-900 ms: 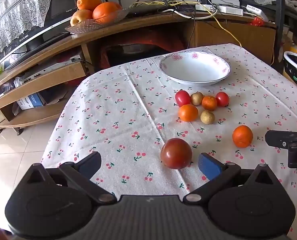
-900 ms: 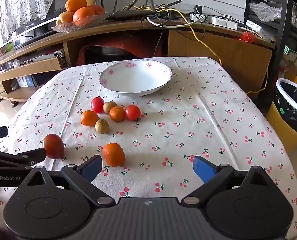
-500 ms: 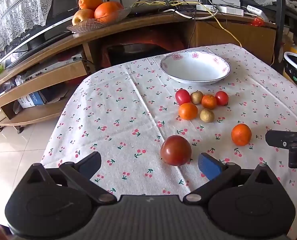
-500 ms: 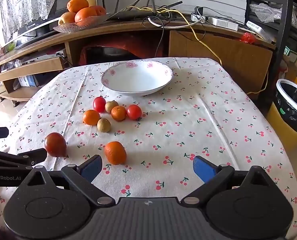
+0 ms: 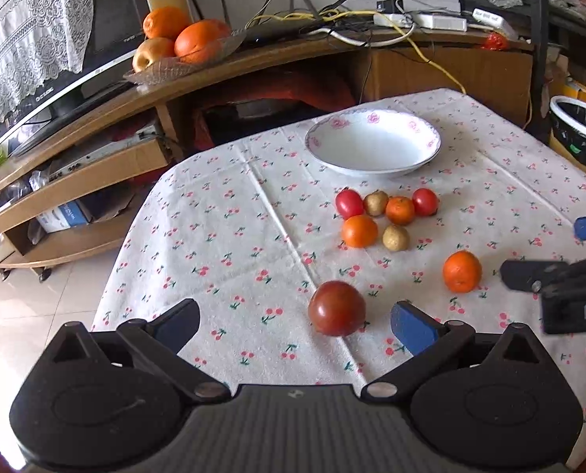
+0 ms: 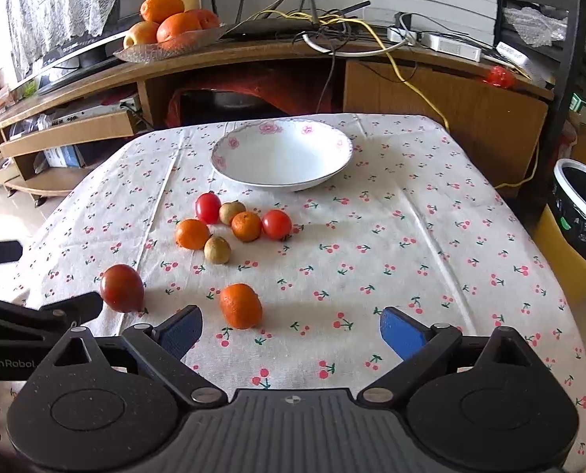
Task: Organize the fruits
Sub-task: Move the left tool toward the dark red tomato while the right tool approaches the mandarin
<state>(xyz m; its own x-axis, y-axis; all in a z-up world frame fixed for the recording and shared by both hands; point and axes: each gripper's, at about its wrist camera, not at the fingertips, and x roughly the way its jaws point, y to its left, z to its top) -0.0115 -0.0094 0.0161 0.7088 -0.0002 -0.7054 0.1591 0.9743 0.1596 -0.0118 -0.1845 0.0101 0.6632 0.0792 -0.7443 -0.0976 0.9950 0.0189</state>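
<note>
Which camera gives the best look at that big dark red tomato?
The left wrist view: the dark red tomato sits whole and close, just ahead of the open left gripper. In the right wrist view the tomato is smaller, off toward the left edge, beside the other gripper's finger.

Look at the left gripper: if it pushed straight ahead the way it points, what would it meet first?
Probably the large dark red tomato, lying just ahead between the open fingers of the left gripper, nearer the right finger. Depth is uncertain.

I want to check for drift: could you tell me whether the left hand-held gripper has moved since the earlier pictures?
Yes, slightly. In its own view the large dark tomato sits a little higher against the left hand-held gripper, so it has eased back or tilted down.
</note>
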